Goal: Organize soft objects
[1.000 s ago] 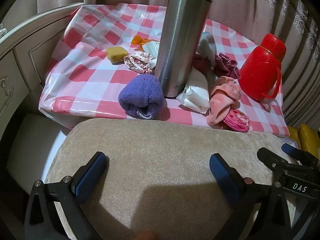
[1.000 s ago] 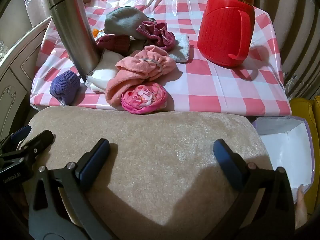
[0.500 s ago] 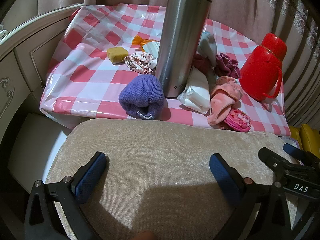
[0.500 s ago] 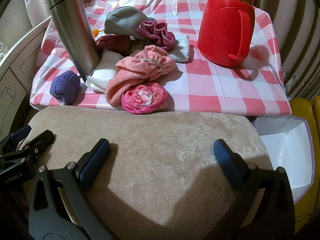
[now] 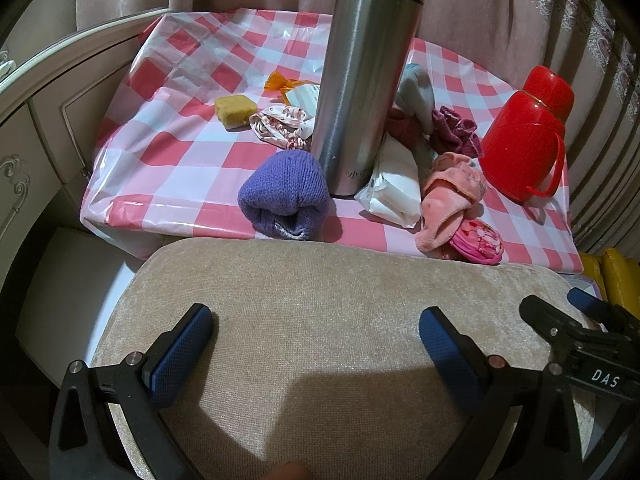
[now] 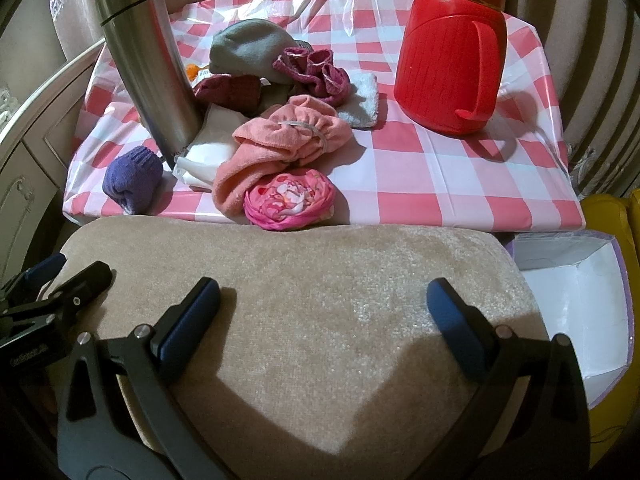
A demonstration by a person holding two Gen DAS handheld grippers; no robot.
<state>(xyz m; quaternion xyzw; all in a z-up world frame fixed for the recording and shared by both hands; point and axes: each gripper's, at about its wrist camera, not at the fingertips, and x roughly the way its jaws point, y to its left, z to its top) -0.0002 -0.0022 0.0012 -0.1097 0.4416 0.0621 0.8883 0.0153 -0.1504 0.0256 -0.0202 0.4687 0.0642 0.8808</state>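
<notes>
Through my left wrist view, my left gripper (image 5: 314, 330) hangs spread and empty over the beige cushion (image 5: 320, 292), so I judge no sorting has begun: every soft thing lies on the checked cloth (image 5: 168, 152). The purple knit (image 5: 285, 194) sits at twelve o'clock from my fingers, touching the foot of the steel flask (image 5: 362, 80); picking it first calls for a forward reach and a pinch that spares the flask. This view alone shows the yellow sponge (image 5: 235, 110) and printed cloth (image 5: 280, 126) at eleven o'clock, behind the flask. Through my right wrist view, my right gripper (image 6: 322, 308) is likewise spread and holds nothing. The pink towel (image 6: 280, 140) and pink rosette (image 6: 290, 198) lie at twelve o'clock, the red jug (image 6: 450, 68) at one. Only here do I see the white box (image 6: 576, 304), open at three o'clock, probably where things go.
</notes>
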